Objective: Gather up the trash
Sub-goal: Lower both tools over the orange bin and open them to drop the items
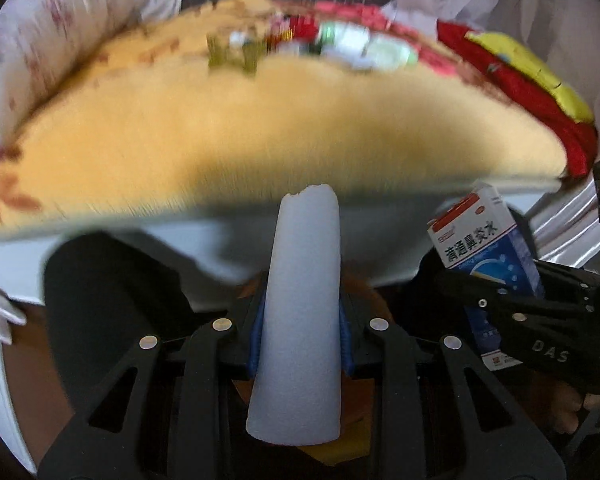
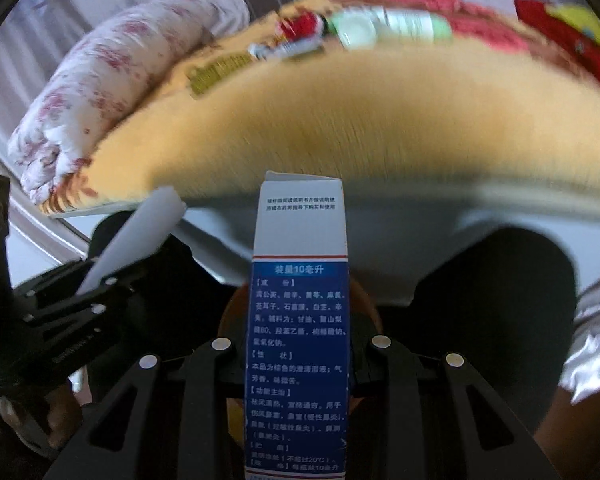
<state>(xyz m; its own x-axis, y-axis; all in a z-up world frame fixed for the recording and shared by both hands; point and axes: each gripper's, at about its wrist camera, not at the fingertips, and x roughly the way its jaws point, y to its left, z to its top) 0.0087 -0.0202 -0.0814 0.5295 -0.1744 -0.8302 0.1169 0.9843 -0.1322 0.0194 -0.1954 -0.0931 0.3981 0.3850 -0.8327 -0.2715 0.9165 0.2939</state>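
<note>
- While we hold a tool in each hand, our left gripper [image 1: 300, 332] is clamped on a white foam piece [image 1: 300, 300], which stands straight out between its blue-padded fingers [image 1: 346, 336] and ends in a ragged, broken tip.
- Our right gripper [image 2: 300, 364] is clamped on a blue and white medicine box [image 2: 300, 320] printed with Chinese text; the box runs lengthwise out from between the fingers, its white end farthest from us.
- Just to the right of our left gripper, the left wrist view shows the other tool gripping the same box, tilted; a bare hand [image 1: 572, 412] shows behind that tool.
- To the left of our right gripper, the right wrist view shows the foam piece angled up and to the right.
- Below and just beyond both grippers lie dark rounded shapes; we cannot tell what they are.
- Ahead of both grippers spreads a blurred orange blanket [image 1: 260, 128] over a bed.
- On the far side of the blanket lies a row of blurred litter [image 2: 340, 28]: red, white and green packets, details unreadable.
- Far left of it sits a white quilt with red flowers [image 2: 100, 92]; far right, red and yellow cloth [image 1: 532, 80].
</note>
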